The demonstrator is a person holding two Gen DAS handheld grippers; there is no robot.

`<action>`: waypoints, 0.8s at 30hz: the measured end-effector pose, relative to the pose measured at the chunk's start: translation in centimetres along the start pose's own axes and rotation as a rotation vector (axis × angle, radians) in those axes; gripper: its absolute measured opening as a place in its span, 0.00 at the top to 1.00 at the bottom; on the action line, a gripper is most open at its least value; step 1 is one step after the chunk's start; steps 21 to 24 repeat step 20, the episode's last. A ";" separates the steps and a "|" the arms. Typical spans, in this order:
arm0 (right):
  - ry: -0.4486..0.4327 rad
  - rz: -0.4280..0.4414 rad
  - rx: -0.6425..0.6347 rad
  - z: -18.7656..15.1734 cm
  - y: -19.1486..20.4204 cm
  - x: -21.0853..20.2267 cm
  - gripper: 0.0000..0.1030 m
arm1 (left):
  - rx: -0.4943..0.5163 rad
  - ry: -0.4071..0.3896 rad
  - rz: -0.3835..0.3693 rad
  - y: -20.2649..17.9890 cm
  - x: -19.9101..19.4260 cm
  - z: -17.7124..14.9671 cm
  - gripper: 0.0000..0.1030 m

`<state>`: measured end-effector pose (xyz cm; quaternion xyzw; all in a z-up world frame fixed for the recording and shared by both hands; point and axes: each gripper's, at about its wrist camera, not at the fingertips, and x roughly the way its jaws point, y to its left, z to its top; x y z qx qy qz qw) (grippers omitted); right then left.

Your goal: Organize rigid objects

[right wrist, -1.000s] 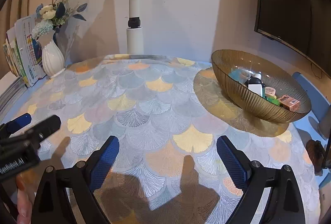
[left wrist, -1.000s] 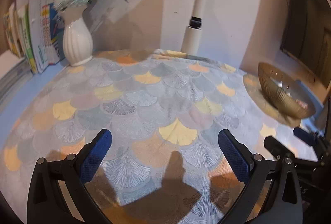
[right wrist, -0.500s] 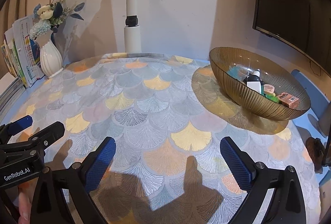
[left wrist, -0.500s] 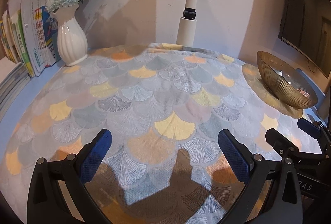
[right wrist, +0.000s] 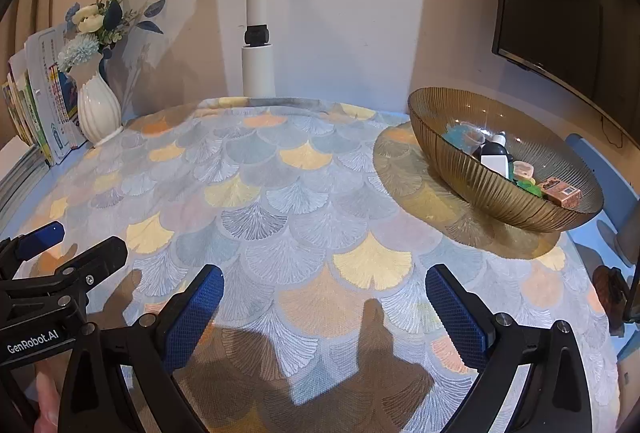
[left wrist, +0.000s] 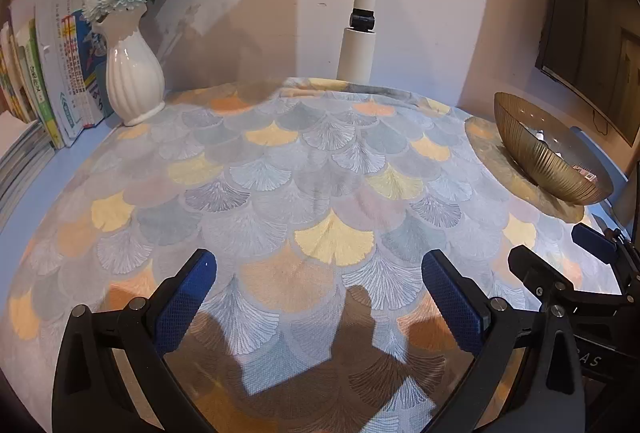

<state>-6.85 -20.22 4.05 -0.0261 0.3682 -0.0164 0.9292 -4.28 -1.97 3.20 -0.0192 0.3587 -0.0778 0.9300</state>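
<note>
Right wrist view looks down along two black arms tipped with blue textured fingers point(right wrist: 456, 307) of the right gripper point(right wrist: 326, 307). These fingers stand spread about as wide as they go, with nothing between them except bare cloth: a fan-patterned tablecloth in grey, yellow and peach point(right wrist: 280, 201) that covers the bench. The task's things, a few small rigid objects point(right wrist: 520, 173), sit ahead of the fingers and off to their right, inside a ribbed amber glass bowl point(right wrist: 480, 185). Among them show a white bottle with a black cap point(right wrist: 494, 159), a pale blue piece, a green piece and a small copper-coloured box point(right wrist: 562, 191); they lie in a loose row along the bowl's long axis, which runs from near-right to far-left of the fingers. No loose object shows on the cloth itself.

Left wrist view shows the left gripper point(left wrist: 320, 303), its blue fingers point(left wrist: 184, 299) equally wide apart and holding nothing. From these fingers the same bowl lies far off to the right, near the bench's edge, with the right gripper between.

Judging from both views, the right hand is clearly the nearer one to the bowl, and a reach from it would go forward and rightward over the near rim. With everything seemingly gathered in the bowl, the sorting looks close to finished.

A white ribbed vase of blue and cream flowers point(right wrist: 98, 113) and upright books point(right wrist: 44, 109) stand far ahead to the left.
</note>
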 end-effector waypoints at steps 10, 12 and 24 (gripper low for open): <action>0.009 0.000 0.000 0.0 0.1 0.2 0.02 | 0.003 -0.008 0.004 -0.1 -0.1 0.0 0.01; 0.009 -0.001 0.000 0.0 0.1 0.2 0.02 | 0.005 -0.009 0.007 -0.1 0.0 0.0 0.01; 0.008 0.000 -0.001 -0.1 0.2 0.2 0.02 | 0.012 -0.059 0.025 0.0 -0.6 0.2 0.01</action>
